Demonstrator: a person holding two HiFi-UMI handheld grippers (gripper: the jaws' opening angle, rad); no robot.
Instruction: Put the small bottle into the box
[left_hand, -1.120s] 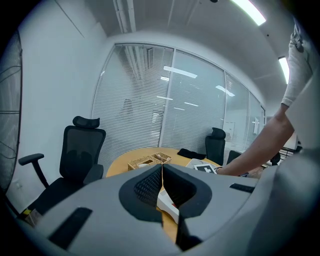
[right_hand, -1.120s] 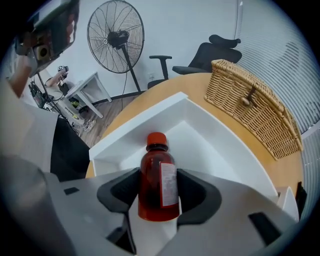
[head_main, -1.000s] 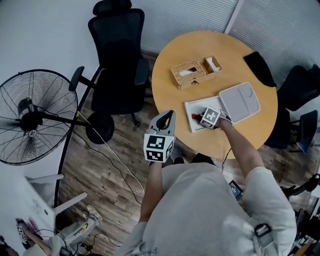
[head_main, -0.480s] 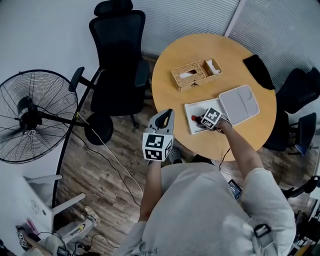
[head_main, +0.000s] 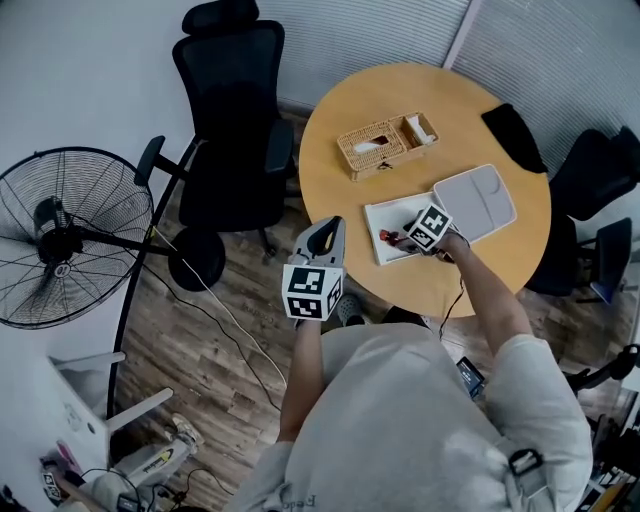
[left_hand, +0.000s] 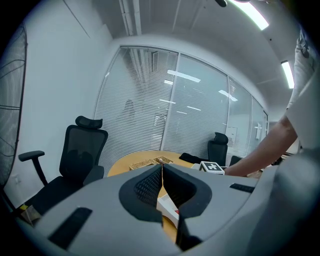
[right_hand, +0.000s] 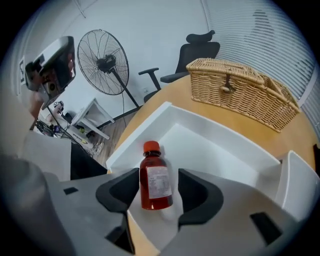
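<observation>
Release step, by the look of it. Down inside the open white rectangular box (right_hand: 220, 145): the small red bottle with red cap and white label (right_hand: 155, 182), seemingly lying on the box floor near the near-left corner, cap pointing away from the tool. Straddling it, the right gripper (right_hand: 158, 181) - jaws opening, spread wide, a sliver of white floor visible on either side of the bottle, so no pad pressing on it and nothing gripped. Bottle between the jaws but loose.

Parked well apart on the left, off the near edge of the round wooden table (head_main: 400, 95) and over the floor: the left gripper (left_hand: 161, 180), jaws pressed together, holding nothing.

Box at the near side of the table; flat pale grey lid (head_main: 475, 203) touching its right side, woven wicker basket (right_hand: 240, 90) farther back.

Task judged almost done: bottle in the box, only the let-go to finish.

Next move calls for backing the right gripper straight out along the bottle's length, jaws kept wide, without brushing the label or cap - a nudge could roll the bottle against the box wall. Closing the lid not asked for.
</observation>
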